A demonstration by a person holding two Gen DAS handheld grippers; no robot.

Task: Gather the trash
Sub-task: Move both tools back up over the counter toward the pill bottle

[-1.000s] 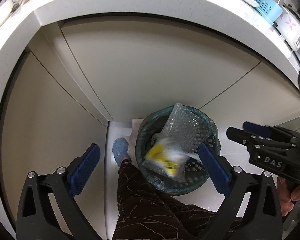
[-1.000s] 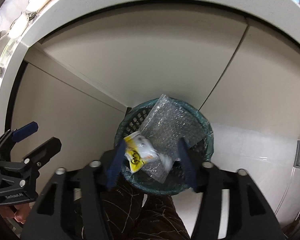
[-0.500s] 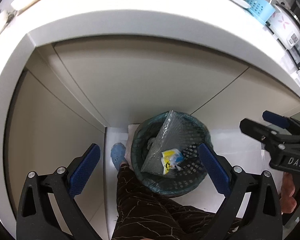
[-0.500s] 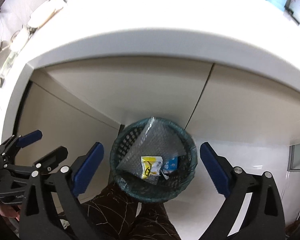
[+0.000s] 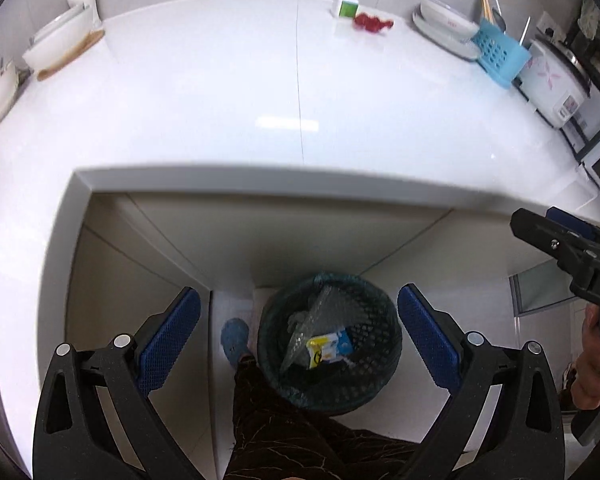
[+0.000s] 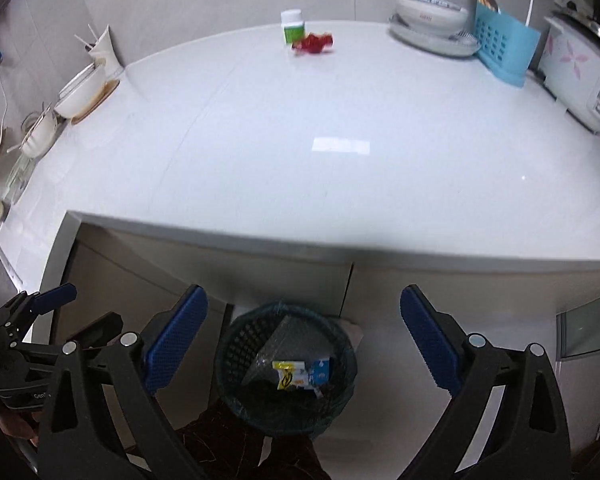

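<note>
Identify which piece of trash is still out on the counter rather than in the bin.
The red wrapper beside the green-labelled bottle; the yellow packet and bubble wrap lie in the bin.

My right gripper [image 6: 302, 334] had its jaws narrowed around the yellow packet [image 6: 287, 375] a second ago; now they stand wide and the packet lies in the bin [image 6: 286, 372] beside the bubble wrap [image 6: 284, 344]. Both my grippers have risen, so the counter [image 6: 340, 152] top fills the 12 o'clock half of each view.

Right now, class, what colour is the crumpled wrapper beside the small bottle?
Red: the crumpled wrapper shows best in the right wrist view.
</note>
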